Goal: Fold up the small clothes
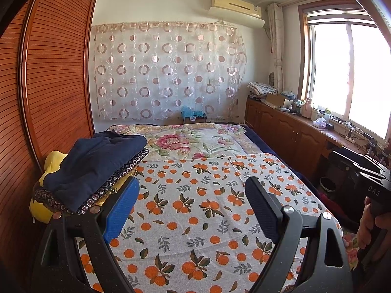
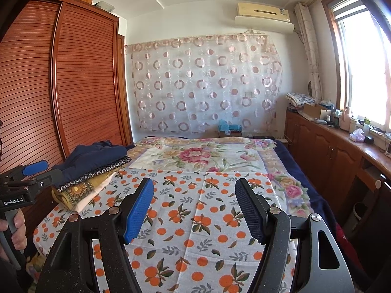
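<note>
Bedroom light pours from the window (image 1: 347, 73) on my right, and the bed (image 2: 305, 195) fills most of what I see through both wrist cameras. Nearest me, the left gripper (image 1: 193, 207) hangs over the orange-print sheet (image 1: 195, 195) with its jaws spread wide and nothing between them. The right gripper (image 2: 195, 210) sits a little lower over the same sheet, jaws released too, only printed cloth showing in the gap. At the right edge of the left view I catch a hand (image 1: 366, 227) wrapped round the other gripper's handle.

On the near left of the bed lies the pile of clothes (image 2: 92, 171): a navy garment (image 1: 97, 161) on top, a dark ring-patterned piece (image 2: 97, 172) under it, then yellow fabric (image 1: 52, 163) at the bottom. From the left camera the pile is just beside the left blue pad (image 1: 121, 210); I cannot tell whether they touch.

Farther on, a floral blanket (image 2: 195, 156) covers the far half of the bed. Left stands the slatted wardrobe (image 2: 85, 85); right, a wooden cabinet (image 2: 330, 146) below the window. On the far wall hangs a circle-patterned curtain (image 2: 202, 85), with an air conditioner (image 2: 264, 14) above.
</note>
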A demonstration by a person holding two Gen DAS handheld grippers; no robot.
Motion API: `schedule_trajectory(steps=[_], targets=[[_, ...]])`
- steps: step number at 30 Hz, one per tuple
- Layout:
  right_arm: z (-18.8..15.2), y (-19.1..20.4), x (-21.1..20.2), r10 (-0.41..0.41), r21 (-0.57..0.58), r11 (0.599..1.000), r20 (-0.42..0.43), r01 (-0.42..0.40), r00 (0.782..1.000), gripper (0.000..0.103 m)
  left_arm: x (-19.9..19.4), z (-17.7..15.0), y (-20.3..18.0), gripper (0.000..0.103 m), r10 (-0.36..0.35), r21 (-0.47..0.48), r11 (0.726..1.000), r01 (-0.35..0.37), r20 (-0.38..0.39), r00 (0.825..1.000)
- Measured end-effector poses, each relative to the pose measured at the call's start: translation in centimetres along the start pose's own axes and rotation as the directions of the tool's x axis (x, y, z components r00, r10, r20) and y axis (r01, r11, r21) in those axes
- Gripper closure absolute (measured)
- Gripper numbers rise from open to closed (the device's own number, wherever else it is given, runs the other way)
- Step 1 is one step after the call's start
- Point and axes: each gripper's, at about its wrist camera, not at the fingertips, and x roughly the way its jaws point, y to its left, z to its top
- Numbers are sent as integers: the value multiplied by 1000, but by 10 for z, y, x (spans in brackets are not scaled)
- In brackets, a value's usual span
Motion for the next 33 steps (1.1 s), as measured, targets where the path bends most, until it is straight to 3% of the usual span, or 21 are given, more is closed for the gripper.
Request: schedule_trajectory(steps=[33], targets=[[-6, -9, 0, 6, -1, 1000, 14, -6, 1000, 32, -1, -2, -1, 14, 3, 2, 1000, -3, 6, 1000]])
